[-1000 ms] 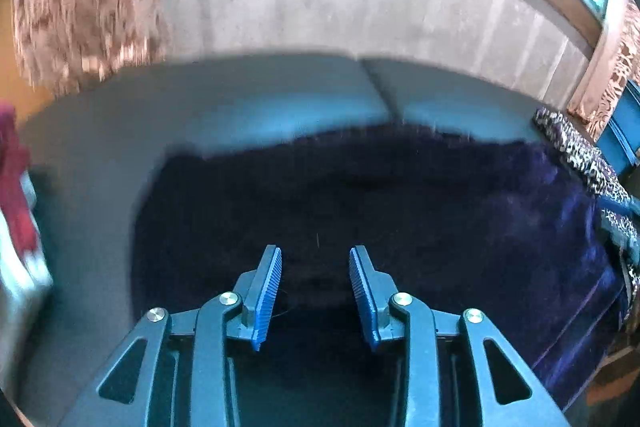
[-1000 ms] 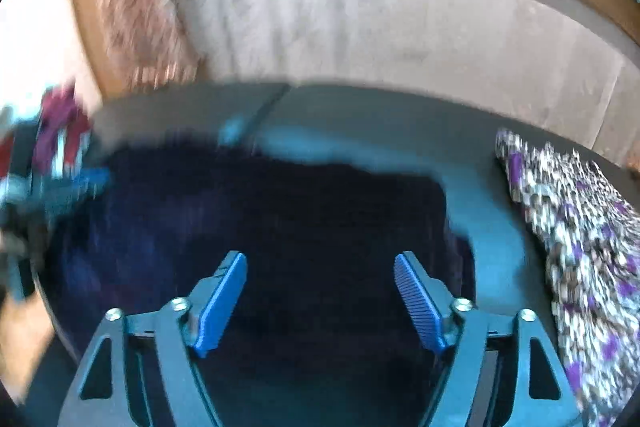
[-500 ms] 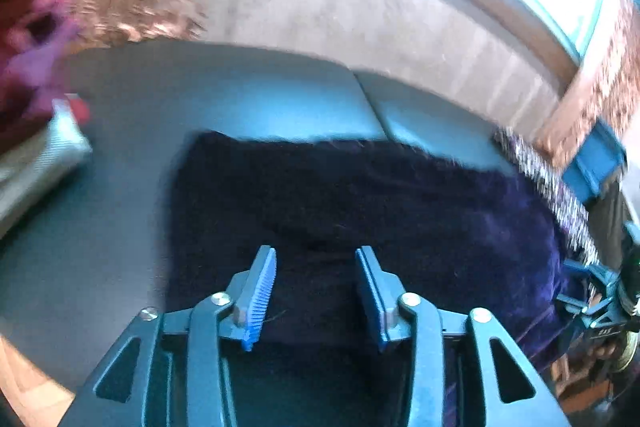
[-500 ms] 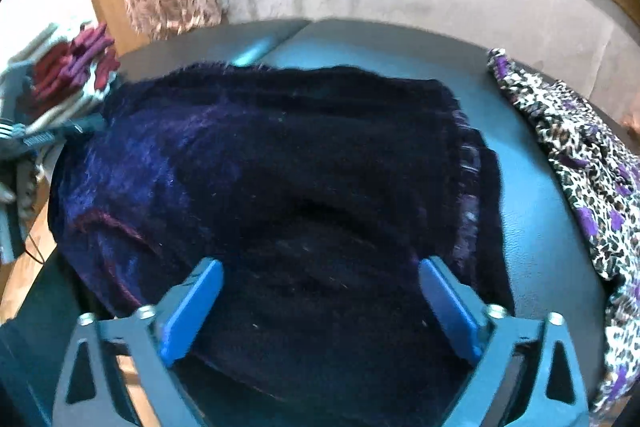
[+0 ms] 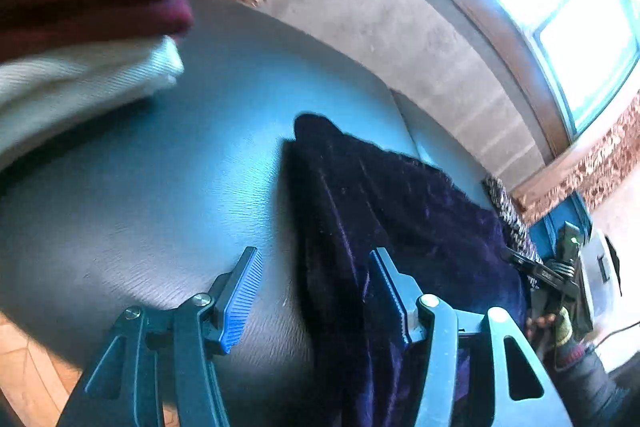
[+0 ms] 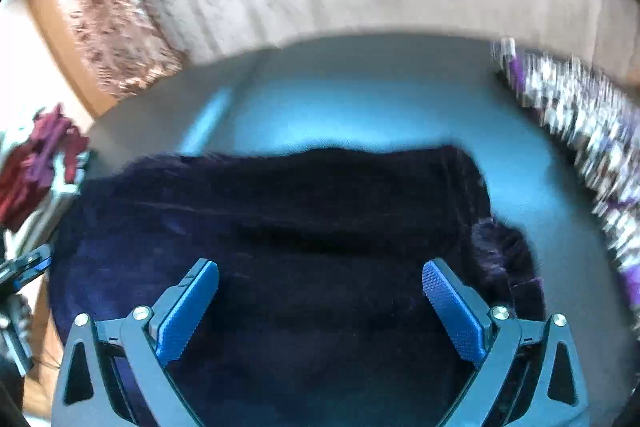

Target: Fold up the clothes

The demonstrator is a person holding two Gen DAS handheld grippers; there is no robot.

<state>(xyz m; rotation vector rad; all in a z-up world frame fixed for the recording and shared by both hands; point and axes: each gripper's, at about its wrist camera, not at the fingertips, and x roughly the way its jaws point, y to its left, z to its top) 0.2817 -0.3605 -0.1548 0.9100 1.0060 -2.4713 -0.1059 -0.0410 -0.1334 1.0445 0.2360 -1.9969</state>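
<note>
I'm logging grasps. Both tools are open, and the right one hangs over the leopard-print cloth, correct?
Not quite. The right wrist view shows the right tool open over the dark purple garment; the leopard-print cloth lies off to its right. The left tool is open.

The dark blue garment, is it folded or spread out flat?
Folded: the dark blue garment lies compact with doubled layers along its right edge.

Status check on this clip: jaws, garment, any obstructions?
Left gripper open, right gripper open, nothing held. Dark velvet garment flat on cushion. Folded pile at left, clear.
</note>
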